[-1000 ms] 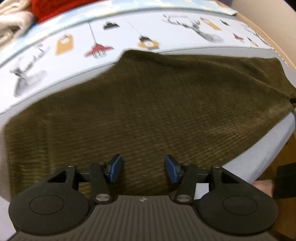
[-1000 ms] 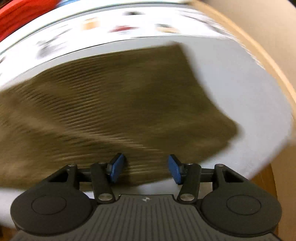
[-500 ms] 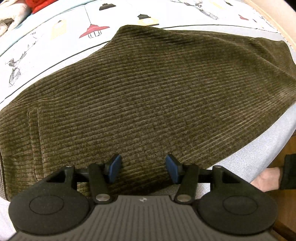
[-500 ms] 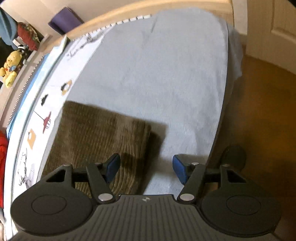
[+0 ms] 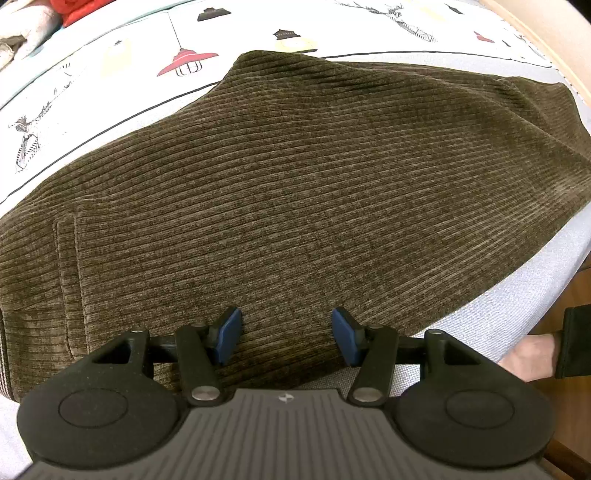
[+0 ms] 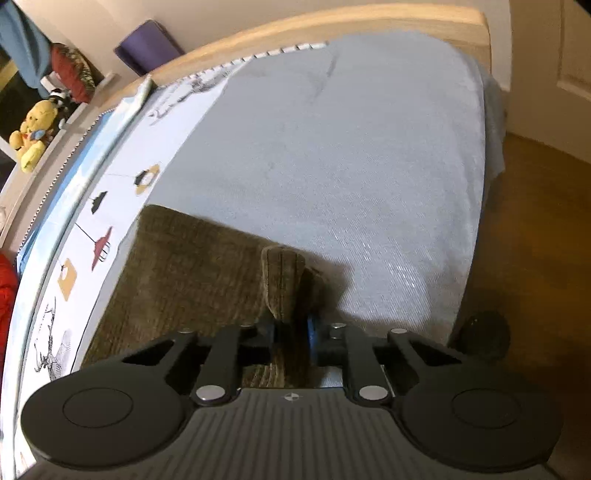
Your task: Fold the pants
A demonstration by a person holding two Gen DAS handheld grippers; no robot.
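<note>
The olive-brown corduroy pants [image 5: 295, 192] lie spread flat on the bed, filling most of the left wrist view. My left gripper [image 5: 286, 334] is open just above the pants' near edge, its blue pads apart and empty. In the right wrist view the pants [image 6: 192, 266] lie at lower left, and my right gripper [image 6: 290, 332] is shut on a bunched-up corner of the pants [image 6: 284, 284] that stands up between the jaws.
The bed has a pale grey-blue sheet [image 6: 351, 155] and a white cover printed with lamps and deer [image 5: 110, 74]. Wooden bed frame [image 6: 332, 26], shelf with soft toys [image 6: 31, 136] at far left, wood floor [image 6: 535, 240] to the right. A person's foot [image 5: 532, 354] shows at the bed's edge.
My right gripper swung to the pants' corner and closed on it, lifting a fold of cloth. My left gripper moved slightly closer over the pants and stayed open.
</note>
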